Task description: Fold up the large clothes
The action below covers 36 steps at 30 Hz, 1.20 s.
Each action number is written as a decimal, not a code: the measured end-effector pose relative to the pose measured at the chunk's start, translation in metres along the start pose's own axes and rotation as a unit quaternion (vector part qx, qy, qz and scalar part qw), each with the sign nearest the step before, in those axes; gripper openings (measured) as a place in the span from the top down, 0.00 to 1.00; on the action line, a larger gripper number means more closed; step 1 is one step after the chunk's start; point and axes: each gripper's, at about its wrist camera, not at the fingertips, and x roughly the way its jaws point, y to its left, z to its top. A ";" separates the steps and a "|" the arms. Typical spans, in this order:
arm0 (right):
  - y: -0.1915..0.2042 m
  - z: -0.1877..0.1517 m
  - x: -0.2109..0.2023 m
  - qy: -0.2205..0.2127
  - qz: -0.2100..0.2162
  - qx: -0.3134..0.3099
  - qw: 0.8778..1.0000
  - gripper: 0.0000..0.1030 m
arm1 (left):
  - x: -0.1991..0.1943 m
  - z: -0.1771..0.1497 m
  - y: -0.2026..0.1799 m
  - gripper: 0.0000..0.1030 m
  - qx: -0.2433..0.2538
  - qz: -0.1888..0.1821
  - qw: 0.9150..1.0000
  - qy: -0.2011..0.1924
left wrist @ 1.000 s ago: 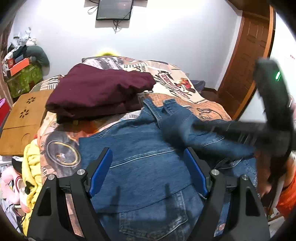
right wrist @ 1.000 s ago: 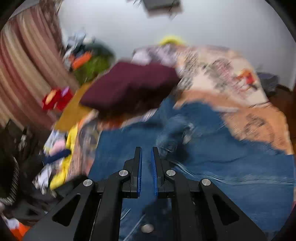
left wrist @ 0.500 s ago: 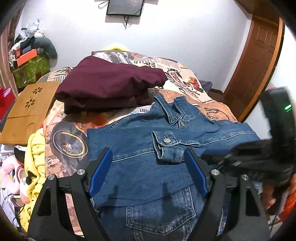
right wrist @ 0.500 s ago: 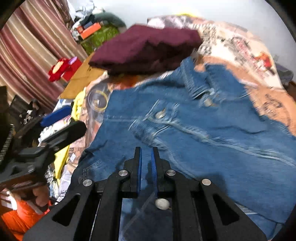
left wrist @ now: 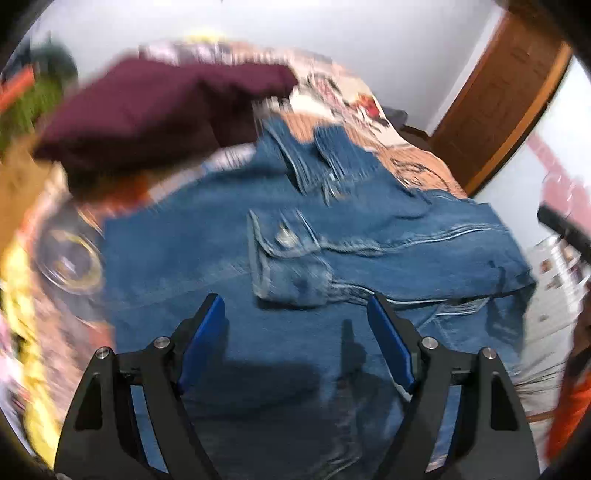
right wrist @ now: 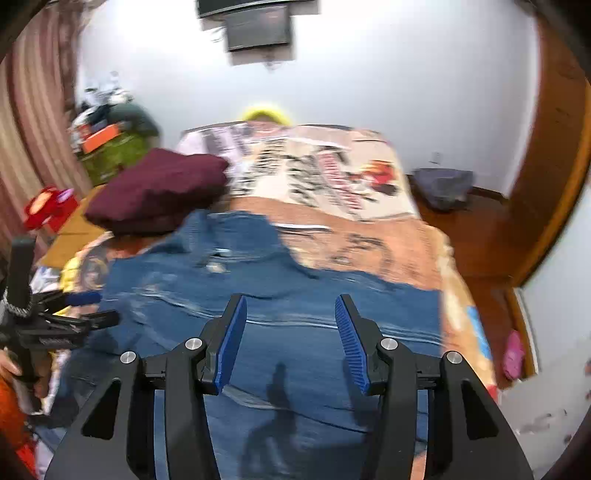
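My left gripper [left wrist: 295, 314] hangs over the denim jacket [left wrist: 332, 236], jaws wide, nothing between them. My right gripper [right wrist: 290, 317] has just been opening its jaws; they stand partly apart above the jacket, nothing in them. The jacket lies flat on the printed bedspread [right wrist: 369, 236], one sleeve cuff [left wrist: 284, 262] folded across its front. Beyond its collar sits a folded maroon garment [right wrist: 159, 188]. Far wall: mounted screen [right wrist: 258, 27]. Both views are blurred.
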 end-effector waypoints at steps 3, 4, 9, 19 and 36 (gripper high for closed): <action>-0.025 -0.011 -0.003 0.000 -0.036 0.015 0.999 0.55 | 0.016 0.001 0.008 0.24 -0.051 -0.052 0.997 0.033; -0.035 -0.016 -0.001 0.003 -0.049 0.023 0.999 0.55 | 0.020 0.001 0.010 0.24 -0.065 -0.067 0.995 0.041; -0.069 -0.036 0.006 0.026 -0.066 0.066 0.995 0.55 | 0.033 0.005 0.014 0.31 -0.110 -0.117 0.986 0.049; -0.087 -0.054 0.005 0.036 -0.051 0.107 0.992 0.55 | 0.052 0.025 0.000 0.75 -0.073 -0.015 0.997 0.031; -0.062 -0.032 0.002 0.004 -0.035 0.076 0.996 0.50 | -0.149 0.069 -0.019 0.80 0.003 0.034 0.963 -0.268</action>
